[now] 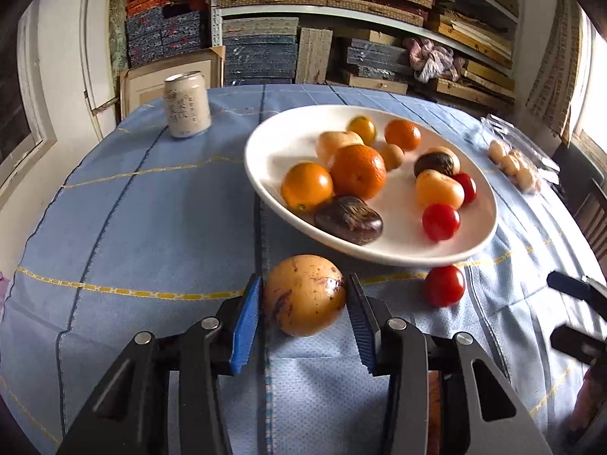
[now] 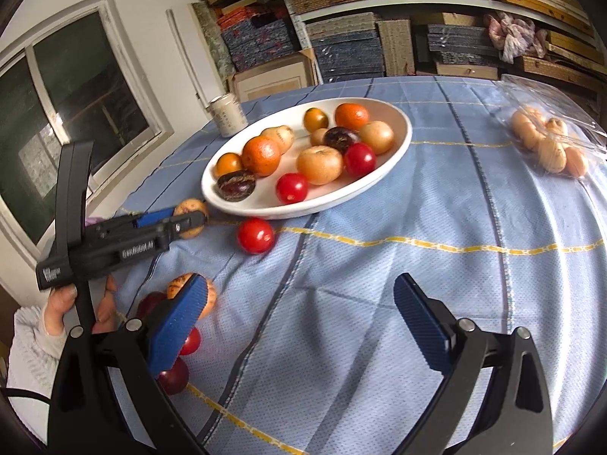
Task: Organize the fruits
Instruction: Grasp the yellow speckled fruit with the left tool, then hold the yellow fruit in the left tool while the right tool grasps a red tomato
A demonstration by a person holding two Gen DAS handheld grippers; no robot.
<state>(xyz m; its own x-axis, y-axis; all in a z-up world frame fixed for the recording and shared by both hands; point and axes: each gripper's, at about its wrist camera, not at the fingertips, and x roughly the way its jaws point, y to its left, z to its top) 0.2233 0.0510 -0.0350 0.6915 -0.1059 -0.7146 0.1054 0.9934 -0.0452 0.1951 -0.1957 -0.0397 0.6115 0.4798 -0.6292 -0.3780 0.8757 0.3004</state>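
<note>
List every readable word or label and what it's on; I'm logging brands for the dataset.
"GenRobot.AI": side of the left gripper body.
White mark on that gripper's handle end: too blurred to read.
Print on the can: characters, too small and blurred to read.
Nothing else carries text.
</note>
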